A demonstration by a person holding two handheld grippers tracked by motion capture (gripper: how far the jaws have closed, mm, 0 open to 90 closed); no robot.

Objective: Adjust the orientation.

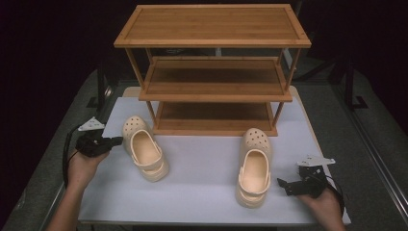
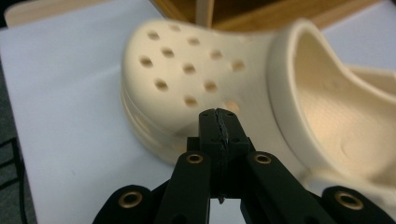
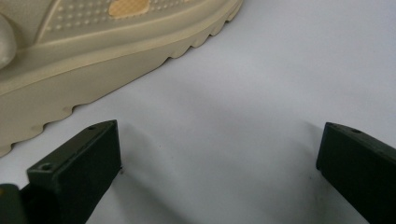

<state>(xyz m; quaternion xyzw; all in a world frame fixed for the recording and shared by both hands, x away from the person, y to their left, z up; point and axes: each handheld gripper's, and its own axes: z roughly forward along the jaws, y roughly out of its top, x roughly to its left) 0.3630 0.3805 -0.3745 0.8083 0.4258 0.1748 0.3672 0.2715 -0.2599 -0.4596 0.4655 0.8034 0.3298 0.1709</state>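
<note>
Two cream clogs lie on the white table [image 1: 202, 163]. The left clog [image 1: 143, 148] points its holed toe toward the shelf. My left gripper [image 1: 117, 141] hovers just beside that toe, jaws pressed together with nothing between them; in the left gripper view the gripper [image 2: 218, 114] sits right in front of the left clog's toe cap [image 2: 187, 79]. The right clog [image 1: 254, 166] lies near the front right. My right gripper [image 1: 281, 183] rests low beside its heel, jaws wide apart; the right gripper view has the gripper [image 3: 219, 154] over bare table, the right clog's sole [image 3: 93, 60] at upper left.
A three-tier wooden shoe rack [image 1: 214, 72] stands at the back of the table, its shelves bare. Dark floor and stand legs [image 1: 353, 91] surround the table. The table's front edge lies close under both hands.
</note>
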